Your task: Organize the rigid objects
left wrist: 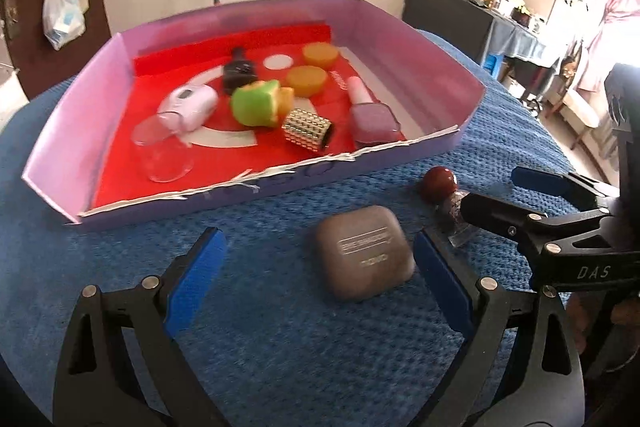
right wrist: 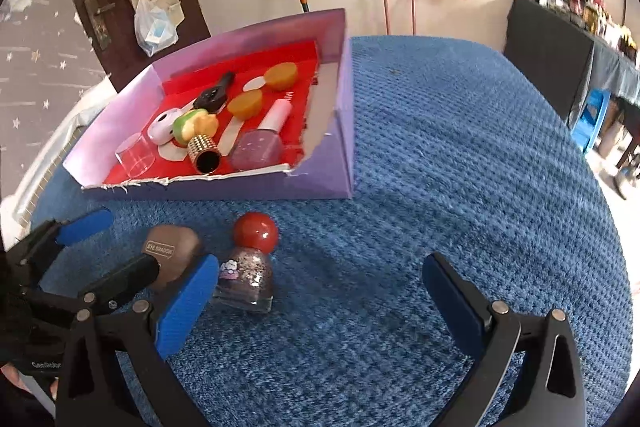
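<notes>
My left tongs (left wrist: 320, 279) gape wide around the eye-shadow case (left wrist: 364, 253) on the blue desk (right wrist: 460, 147), gripping nothing. My right tongs (right wrist: 320, 291) are released too, their left finger beside the red-capped polish bottle (right wrist: 250, 267). Both sit near the torn front edge of the purple tray (right wrist: 320, 179); open desk stretches right.
</notes>
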{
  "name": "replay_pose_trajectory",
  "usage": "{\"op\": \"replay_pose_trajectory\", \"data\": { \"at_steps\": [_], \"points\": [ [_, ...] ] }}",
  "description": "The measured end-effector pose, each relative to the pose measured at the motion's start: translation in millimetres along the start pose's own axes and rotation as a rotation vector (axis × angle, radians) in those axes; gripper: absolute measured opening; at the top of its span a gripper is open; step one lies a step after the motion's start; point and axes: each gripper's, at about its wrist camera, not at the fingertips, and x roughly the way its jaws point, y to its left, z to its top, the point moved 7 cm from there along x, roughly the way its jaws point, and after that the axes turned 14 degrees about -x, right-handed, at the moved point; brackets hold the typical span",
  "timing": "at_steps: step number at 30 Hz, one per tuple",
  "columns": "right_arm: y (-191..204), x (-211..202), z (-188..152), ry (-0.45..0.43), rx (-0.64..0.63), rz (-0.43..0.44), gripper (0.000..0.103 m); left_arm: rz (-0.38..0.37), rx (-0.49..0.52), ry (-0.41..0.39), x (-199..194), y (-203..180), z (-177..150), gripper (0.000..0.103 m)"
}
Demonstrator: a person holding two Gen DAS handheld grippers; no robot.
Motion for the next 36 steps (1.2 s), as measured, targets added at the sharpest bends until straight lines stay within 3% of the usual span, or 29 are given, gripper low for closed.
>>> {"op": "replay_pose_trajectory", "data": {
  "at_steps": [5, 9, 17, 24, 32, 36],
  "points": [
    [-8, 2, -3, -0.001, 0.041, 0.048, 0.103, -0.056, -0.021, 0.067, 11, -4, -2, 0.096],
    [-11, 3, -3, -0.007, 0.045, 0.057, 0.103, -0.052, -0.026, 0.101, 19, -3, -5, 0.096],
    [-9, 5, -1, -0.010, 0.028, 0.073, 0.103, 0.018, 0.068, 0.062, 21, -6, -9, 0.097],
    [2, 2, 1, -0.022, 0.024, 0.090, 0.103, 0.084, 0.013, 0.029, 14, 29, -2, 0.097],
    [25, 11, 2, 0.009, -0.054, 0.075, 0.103, 0.089, 0.079, 0.018, 8, 27, 0, 0.095],
    [29, 12, 2, 0.016, -0.083, 0.058, 0.094, 0.063, 0.082, 0.027, 12, 24, 3, 0.095]
  ]
}}
